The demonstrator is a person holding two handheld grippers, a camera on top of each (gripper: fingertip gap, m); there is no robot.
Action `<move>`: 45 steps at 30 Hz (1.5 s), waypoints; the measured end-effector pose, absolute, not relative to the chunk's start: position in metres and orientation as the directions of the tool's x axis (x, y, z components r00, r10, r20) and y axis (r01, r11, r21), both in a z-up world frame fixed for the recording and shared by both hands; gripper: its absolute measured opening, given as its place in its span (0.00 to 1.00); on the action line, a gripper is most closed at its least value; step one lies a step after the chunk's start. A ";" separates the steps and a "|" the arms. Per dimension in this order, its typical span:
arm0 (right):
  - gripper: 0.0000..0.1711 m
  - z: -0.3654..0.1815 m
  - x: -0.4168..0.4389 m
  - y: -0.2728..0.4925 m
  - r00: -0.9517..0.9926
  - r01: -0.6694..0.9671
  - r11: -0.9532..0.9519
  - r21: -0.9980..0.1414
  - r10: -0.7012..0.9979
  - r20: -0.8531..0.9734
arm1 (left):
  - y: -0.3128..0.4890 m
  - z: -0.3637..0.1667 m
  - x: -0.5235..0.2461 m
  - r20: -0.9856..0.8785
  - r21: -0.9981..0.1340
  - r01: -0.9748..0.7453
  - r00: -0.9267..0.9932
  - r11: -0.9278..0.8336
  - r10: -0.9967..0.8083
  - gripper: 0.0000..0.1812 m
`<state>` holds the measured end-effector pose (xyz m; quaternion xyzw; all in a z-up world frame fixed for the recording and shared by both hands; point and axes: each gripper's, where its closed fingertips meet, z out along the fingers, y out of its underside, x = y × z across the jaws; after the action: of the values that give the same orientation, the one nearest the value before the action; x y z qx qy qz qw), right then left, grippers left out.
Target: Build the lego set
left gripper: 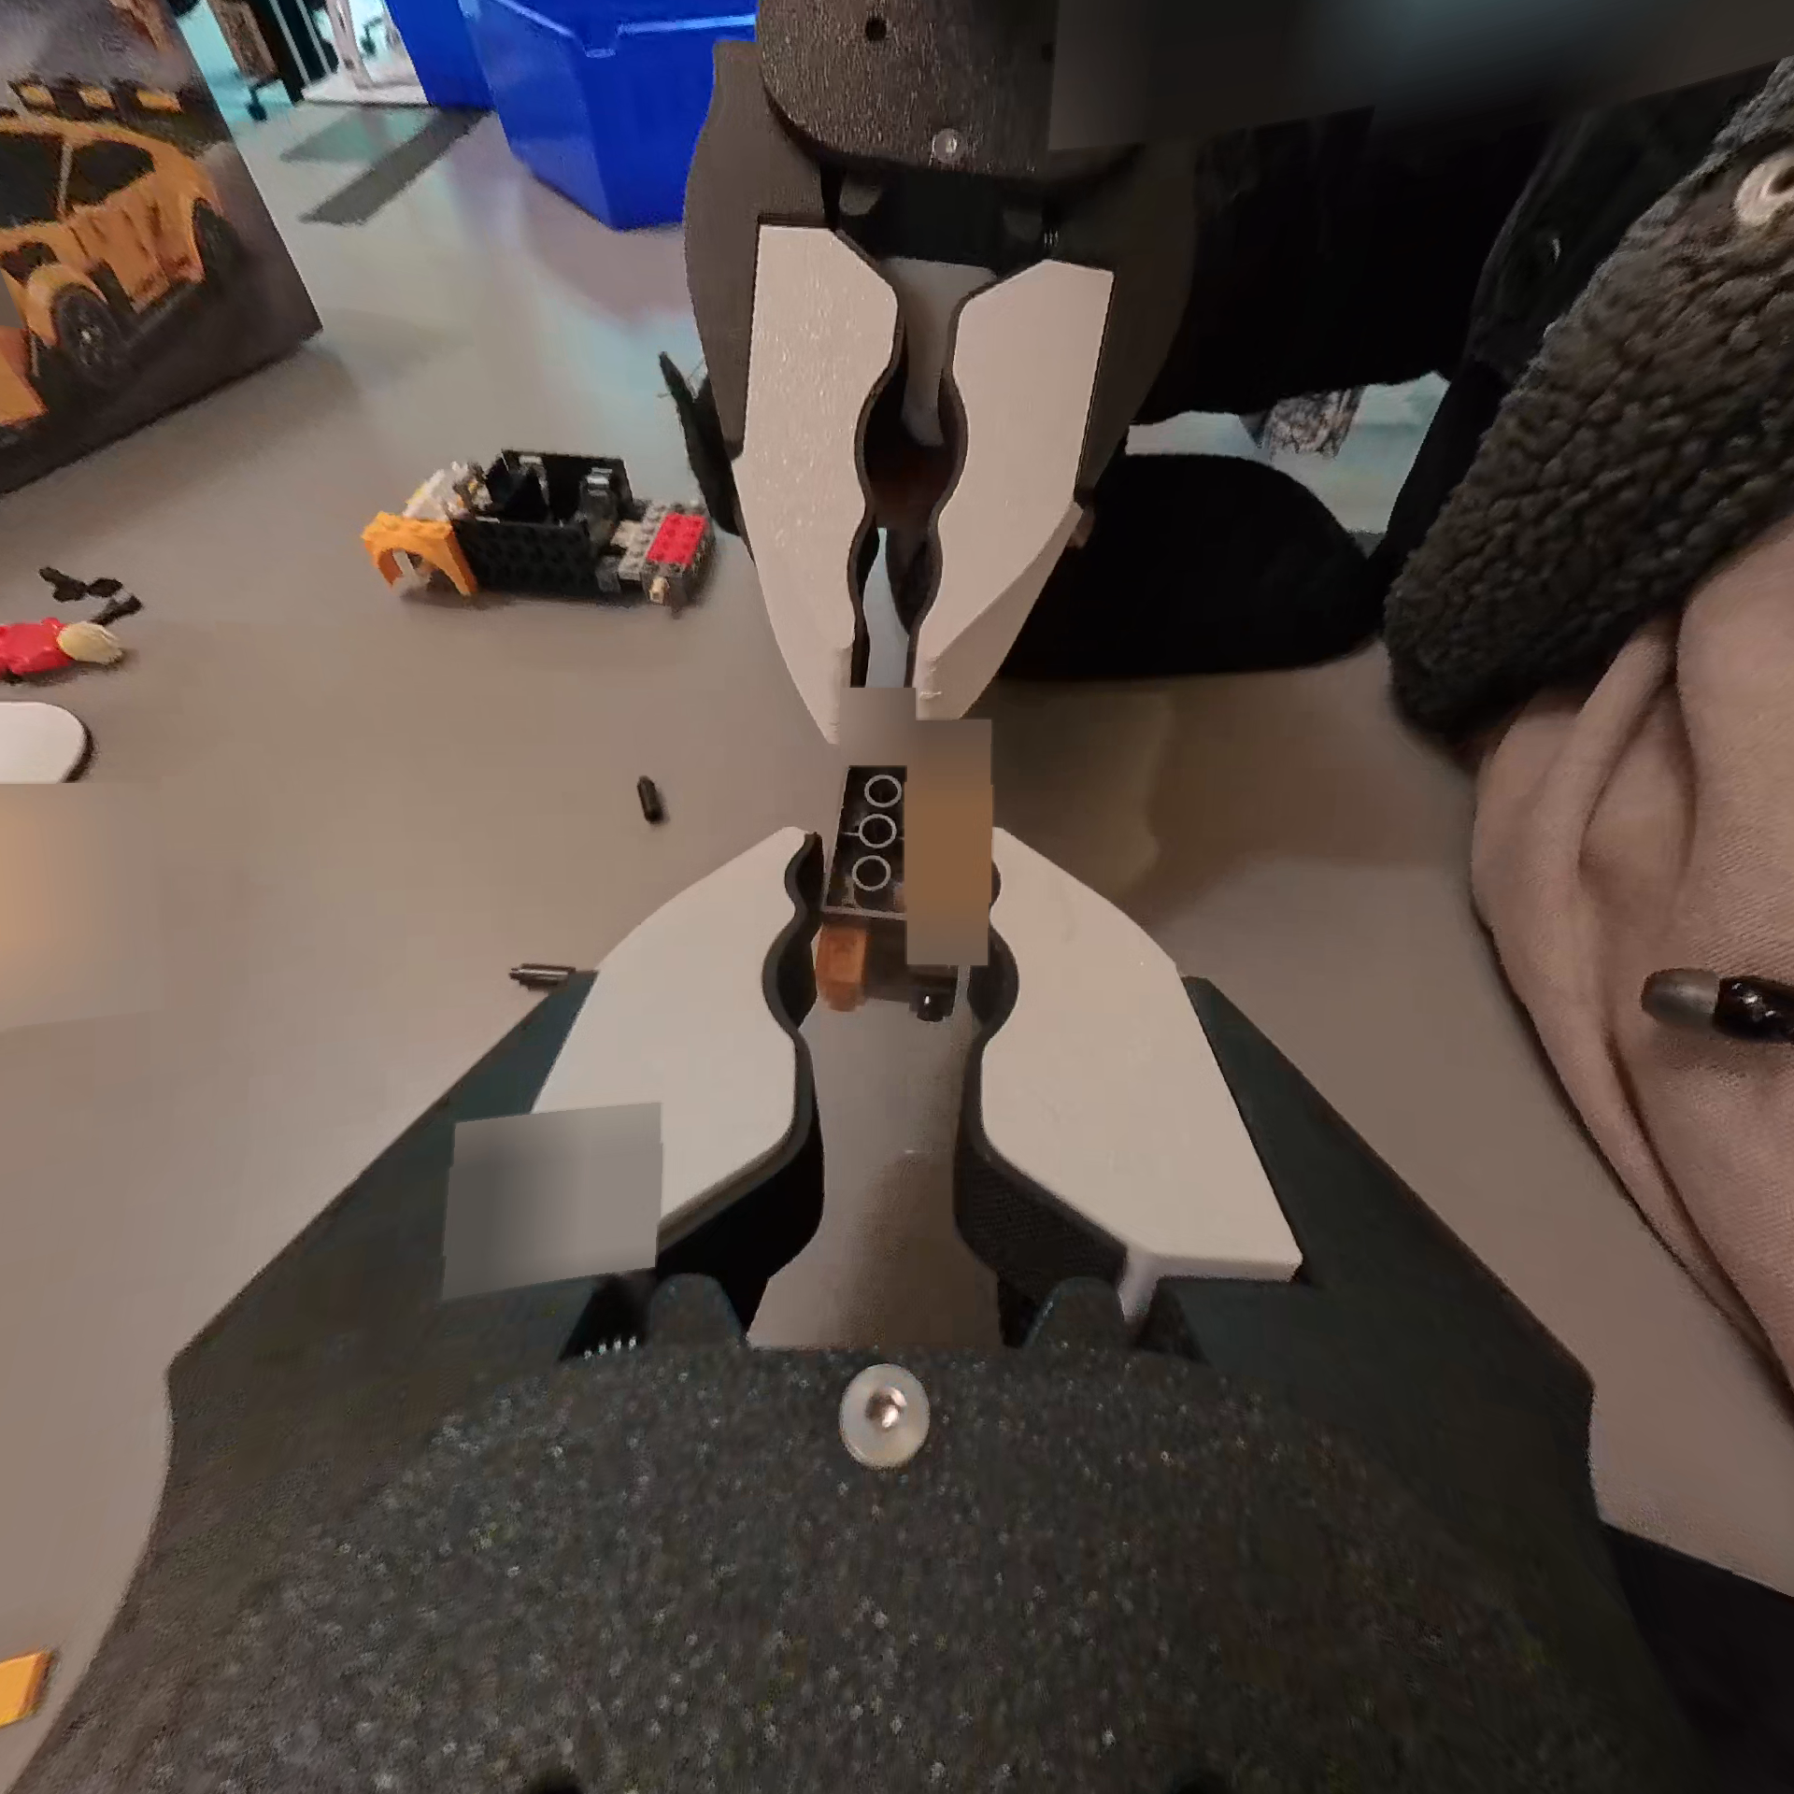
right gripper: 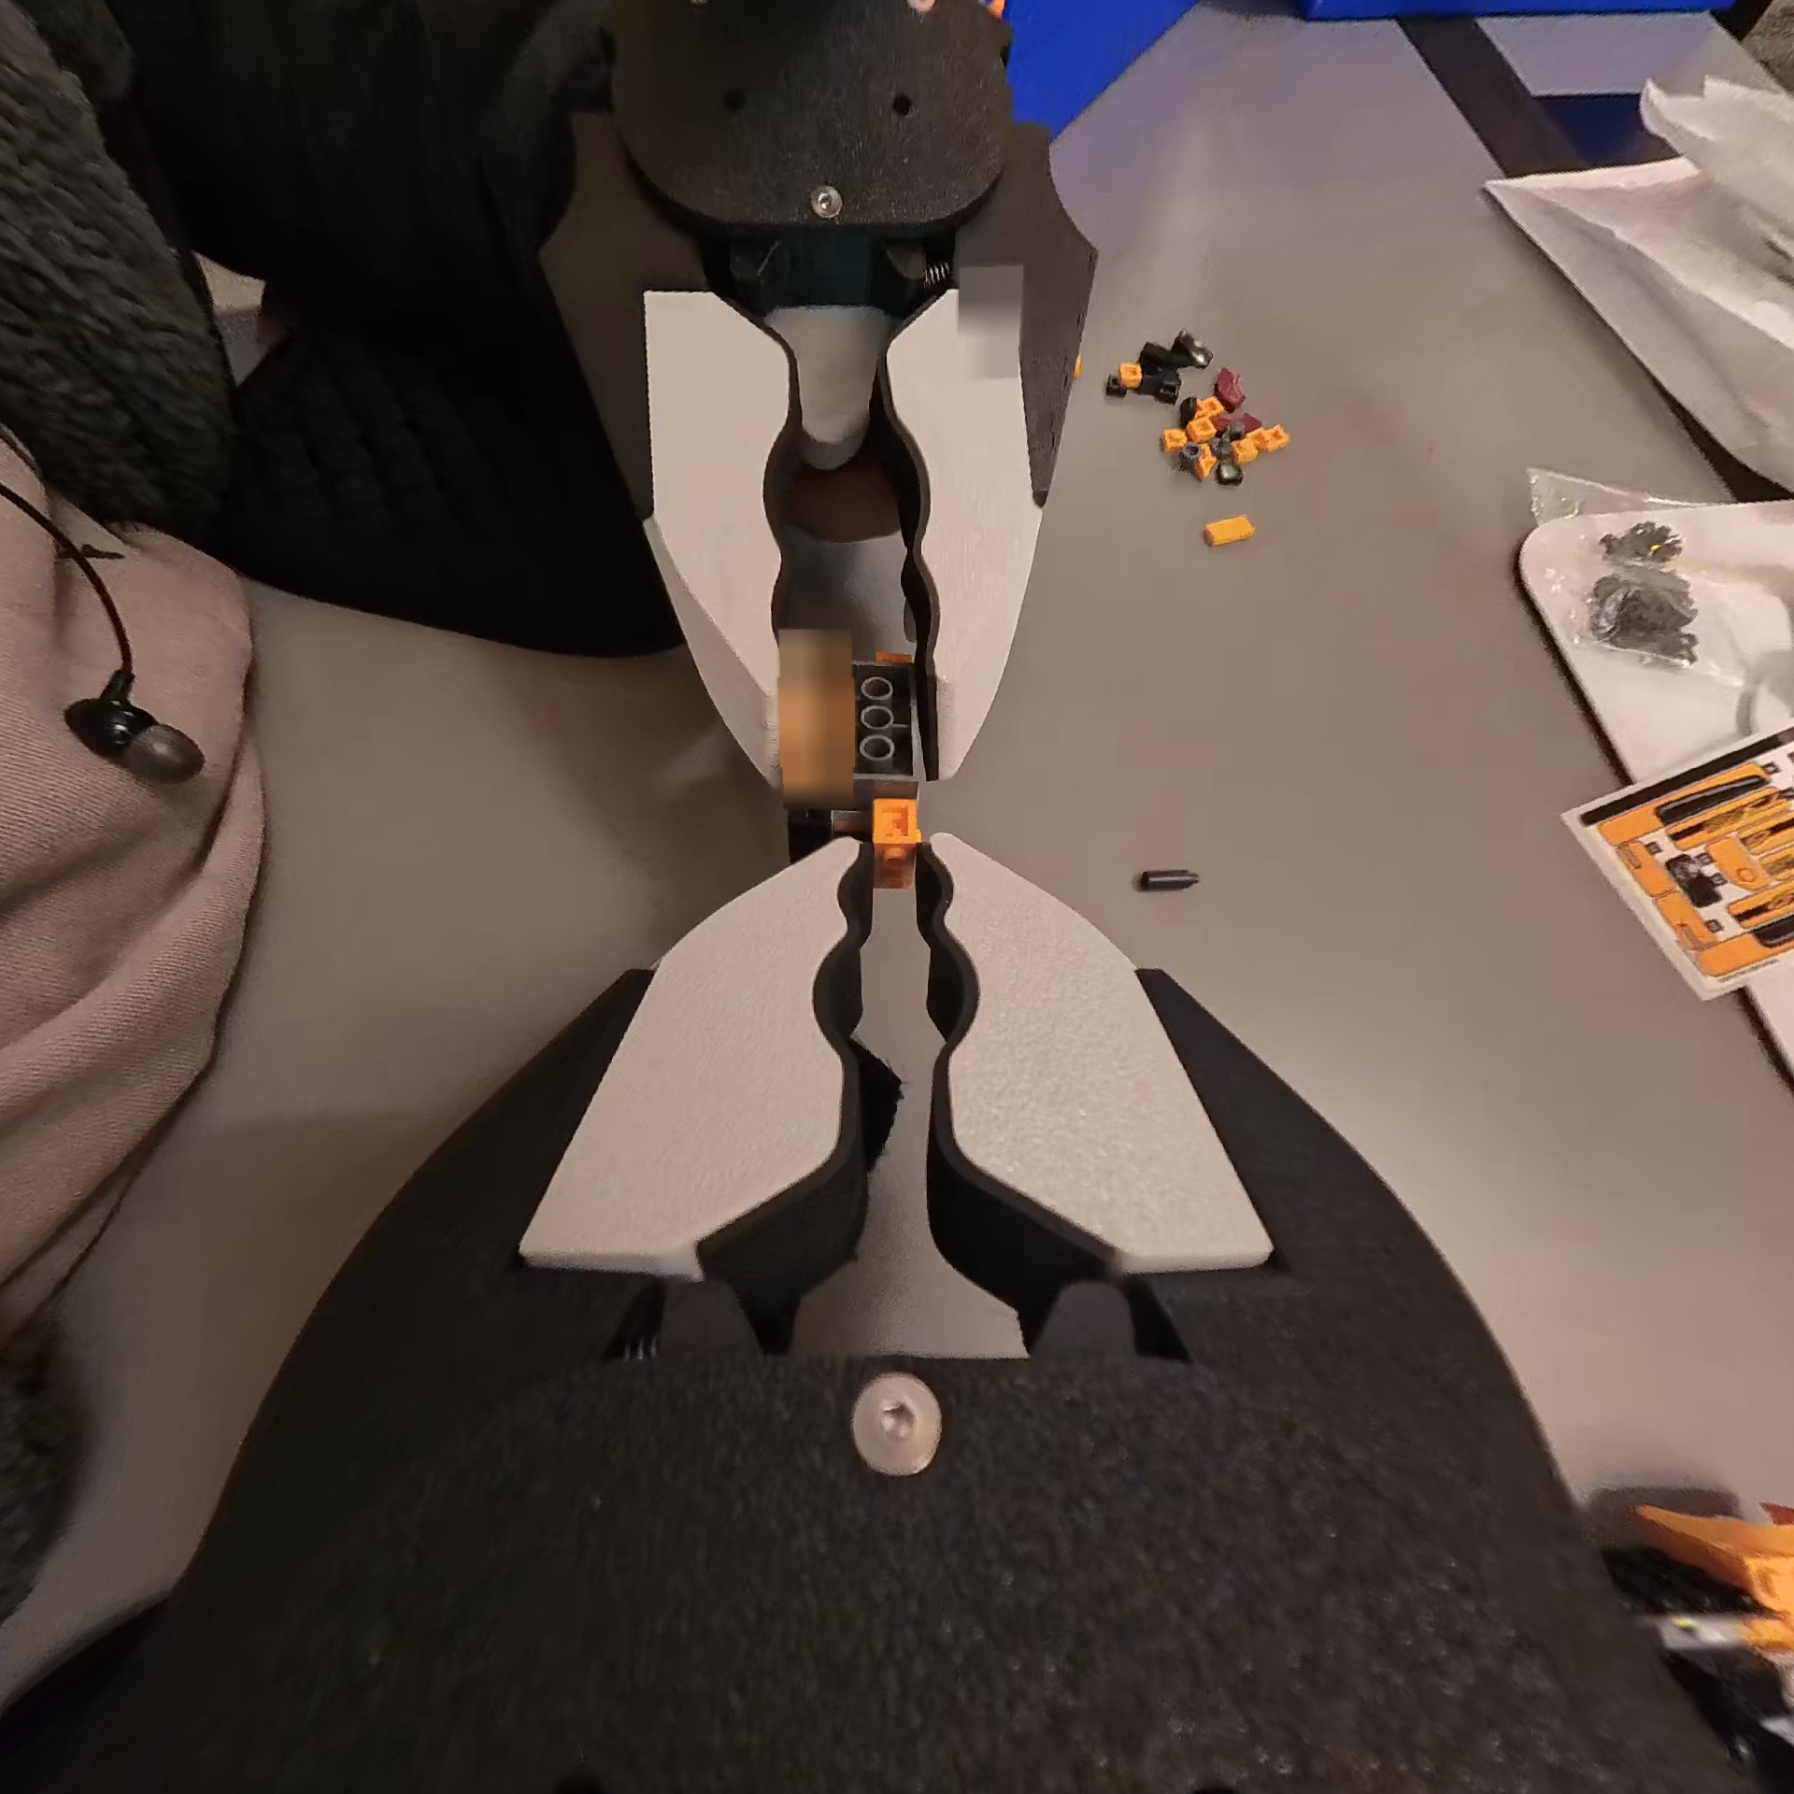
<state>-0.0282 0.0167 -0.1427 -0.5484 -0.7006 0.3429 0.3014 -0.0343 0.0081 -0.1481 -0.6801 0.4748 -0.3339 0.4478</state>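
My left gripper (left gripper: 898,854) is shut on a small black brick assembly (left gripper: 867,843), held above the grey table with its underside tubes showing and an orange-brown part (left gripper: 840,961) at its near end. My right gripper (right gripper: 893,854) faces it tip to tip and is shut on a small orange piece (right gripper: 895,827), which touches the end of the black assembly (right gripper: 879,718). The right gripper (left gripper: 883,704) shows at the top of the left wrist view, the left gripper (right gripper: 869,762) at the top of the right wrist view. Mosaic patches hide part of the joint.
A partly built car chassis (left gripper: 544,534) and the set's box (left gripper: 97,243) stand far left, with blue bins (left gripper: 602,107) behind. Loose black pins (left gripper: 652,798) lie on the table. A pile of small pieces (right gripper: 1204,417), a sticker sheet (right gripper: 1709,874) and a white tray (right gripper: 1553,573) lie right. A person's sleeve (right gripper: 116,874) is close. Only a small space, under 4 cm, lies between the two pairs of fingers.
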 end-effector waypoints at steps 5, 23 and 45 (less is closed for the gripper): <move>0.05 -0.135 -0.030 0.015 -0.232 0.572 0.191 -0.798 0.970 0.067 | 0.007 -0.141 -0.036 0.037 -0.941 -0.308 0.321 -0.141 -0.946 0.15; 0.16 -0.097 -0.025 -0.005 -0.432 0.407 0.665 -0.626 0.744 0.510 | -0.026 -0.101 -0.049 0.370 -0.913 -0.199 -0.040 -0.355 -0.928 0.15; 0.15 -0.051 -0.037 -0.037 -0.326 0.219 0.835 -0.505 0.551 0.769 | -0.044 -0.050 -0.039 0.427 -0.902 -0.148 -0.172 -0.405 -0.888 0.15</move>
<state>-0.0365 -0.0373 -0.0510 -0.2407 -0.7989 0.1570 0.5283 -0.0390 -0.0441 -0.0497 -0.5690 0.4551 -0.6155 0.3005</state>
